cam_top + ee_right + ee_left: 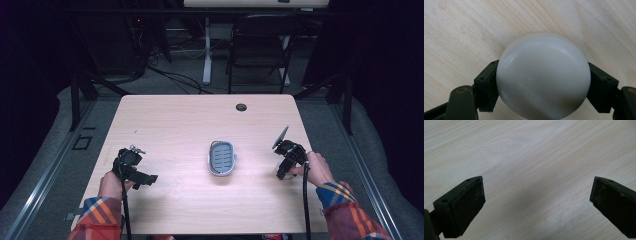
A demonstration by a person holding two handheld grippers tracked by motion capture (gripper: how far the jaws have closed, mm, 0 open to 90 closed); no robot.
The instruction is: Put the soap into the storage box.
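Left gripper rests low over bare table, jaws wide apart, nothing between them. Centre: oval grey soap dish, apparently empty. Right gripper is clamped on a white rounded soap bar, pads on both flanks. Judgement: carry the bar level over the dish, lower until seated, then release; keep the left gripper ready to steady the dish.

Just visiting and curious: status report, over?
Left gripper open, empty. Right gripper shut on white soap bar. Grey soap dish mid-table, path unobstructed.
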